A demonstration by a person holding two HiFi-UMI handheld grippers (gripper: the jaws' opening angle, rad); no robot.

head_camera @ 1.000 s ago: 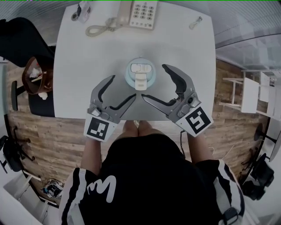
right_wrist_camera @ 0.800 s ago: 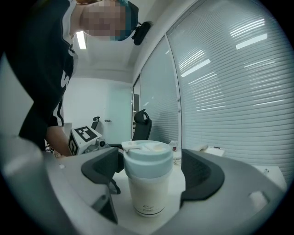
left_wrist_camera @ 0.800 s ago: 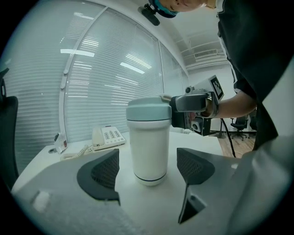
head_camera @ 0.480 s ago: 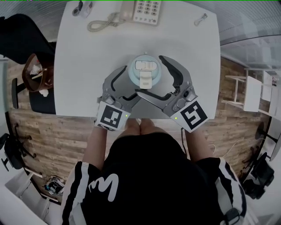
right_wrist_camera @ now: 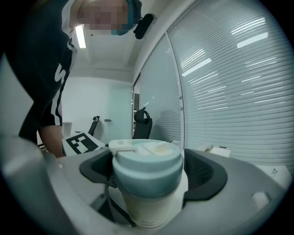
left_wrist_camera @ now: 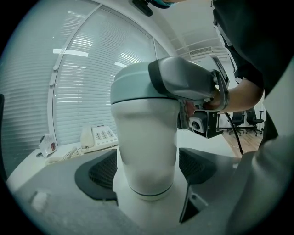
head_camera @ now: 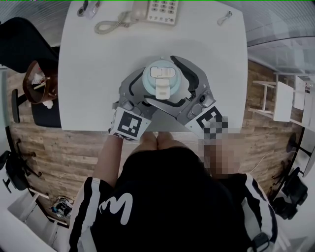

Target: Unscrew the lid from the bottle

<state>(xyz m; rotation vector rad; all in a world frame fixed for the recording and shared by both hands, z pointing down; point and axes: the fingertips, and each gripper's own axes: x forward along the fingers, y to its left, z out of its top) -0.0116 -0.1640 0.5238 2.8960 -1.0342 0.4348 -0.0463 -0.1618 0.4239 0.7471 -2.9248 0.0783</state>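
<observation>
A white bottle (head_camera: 158,93) with a pale blue flip lid (head_camera: 160,74) stands upright on the white table (head_camera: 88,74), near its front edge. My left gripper (head_camera: 149,91) comes in from the left. Its jaws have just been opening and now straddle the bottle's white body (left_wrist_camera: 144,147); the pads (left_wrist_camera: 98,172) stand close beside the wall without squeezing it. My right gripper (head_camera: 160,80) reaches in from the right, higher up. Its jaws have also just been opening, and a gap shows on each side of the lid (right_wrist_camera: 147,167) between them. The right gripper's finger (left_wrist_camera: 183,82) curves past the lid's rim.
A desk telephone (head_camera: 152,11) with a coiled cord (head_camera: 110,24) sits at the table's far edge, with a small item (head_camera: 88,7) at the far left corner and another (head_camera: 224,19) at the far right. A chair with a brown bag (head_camera: 42,83) stands left of the table.
Both grippers have moved inward from either side of the bottle and now enclose it, crossing in front of it. Their jaws stand a little wider than before.
</observation>
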